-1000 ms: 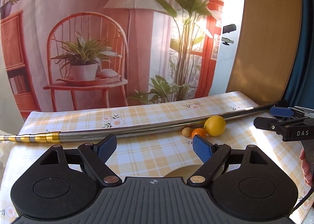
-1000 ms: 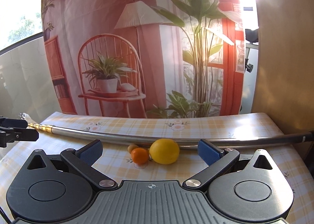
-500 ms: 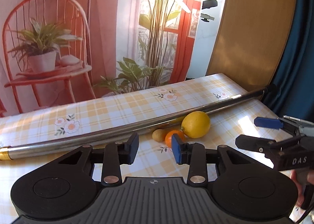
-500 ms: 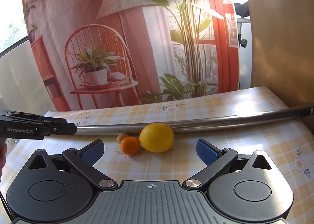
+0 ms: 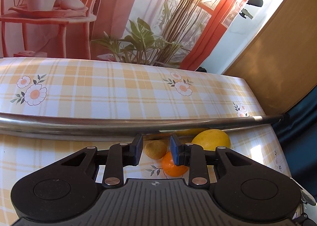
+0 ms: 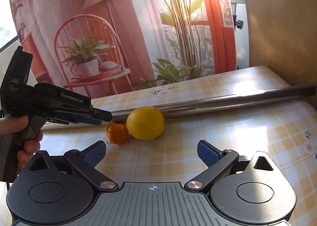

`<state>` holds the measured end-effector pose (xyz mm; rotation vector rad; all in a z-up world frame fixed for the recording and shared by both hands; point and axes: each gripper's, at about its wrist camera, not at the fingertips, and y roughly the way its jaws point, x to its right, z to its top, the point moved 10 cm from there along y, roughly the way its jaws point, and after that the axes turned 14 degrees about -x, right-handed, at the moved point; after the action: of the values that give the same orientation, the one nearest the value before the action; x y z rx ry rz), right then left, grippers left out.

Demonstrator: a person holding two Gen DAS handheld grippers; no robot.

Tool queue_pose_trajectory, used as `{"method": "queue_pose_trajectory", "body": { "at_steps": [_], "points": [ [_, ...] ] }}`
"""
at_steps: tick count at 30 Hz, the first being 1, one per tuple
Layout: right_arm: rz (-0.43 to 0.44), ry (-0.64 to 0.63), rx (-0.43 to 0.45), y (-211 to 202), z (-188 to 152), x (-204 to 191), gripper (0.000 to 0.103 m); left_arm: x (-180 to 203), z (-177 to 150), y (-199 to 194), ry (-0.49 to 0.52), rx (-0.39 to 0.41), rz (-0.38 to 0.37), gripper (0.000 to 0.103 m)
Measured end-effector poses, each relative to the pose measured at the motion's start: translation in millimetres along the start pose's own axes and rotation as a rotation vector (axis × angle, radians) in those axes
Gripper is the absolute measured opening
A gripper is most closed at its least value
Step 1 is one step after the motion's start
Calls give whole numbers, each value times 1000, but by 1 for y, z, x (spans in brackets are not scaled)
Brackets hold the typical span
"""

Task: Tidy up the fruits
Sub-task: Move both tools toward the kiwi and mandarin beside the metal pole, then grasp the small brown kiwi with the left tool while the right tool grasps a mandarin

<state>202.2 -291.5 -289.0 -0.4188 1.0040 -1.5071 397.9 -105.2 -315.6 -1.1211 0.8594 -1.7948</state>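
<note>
Three fruits lie together against a long metal rod [image 5: 118, 124] on the checked tablecloth: a small brownish fruit [image 5: 155, 149], a small orange [image 5: 174, 166] and a yellow lemon [image 5: 212, 139]. My left gripper [image 5: 156, 142] is low over them, its blue pads narrowed to either side of the brownish fruit with small gaps showing. In the right wrist view the left gripper [image 6: 105, 116] reaches in from the left, hiding most of the brownish fruit [image 6: 108, 125]. The right gripper [image 6: 151, 152] stands wide open and empty, short of the orange [image 6: 117, 133] and lemon [image 6: 145, 123].
The rod [image 6: 237, 100] spans the table just behind the fruits. A printed backdrop of a chair and plants hangs behind the table's far edge. A wooden panel [image 6: 277, 27] stands at the right. A person's hand [image 6: 25, 140] holds the left gripper's handle.
My left gripper has moved forward and right, down to the fruits, and its jaws have narrowed from wide open. The right gripper has come slightly closer to the lemon, still wide open.
</note>
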Motion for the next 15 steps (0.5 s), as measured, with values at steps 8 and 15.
{"method": "queue_pose_trajectory", "body": {
  "at_steps": [8,15],
  "points": [
    [4,15,-22,8,-5,4,98,1,-3,11,-30,-39,-25,30],
    [4,2,-29,8,-7,0,97,-1,-3,17,-66,-42,-63,26]
  ]
}}
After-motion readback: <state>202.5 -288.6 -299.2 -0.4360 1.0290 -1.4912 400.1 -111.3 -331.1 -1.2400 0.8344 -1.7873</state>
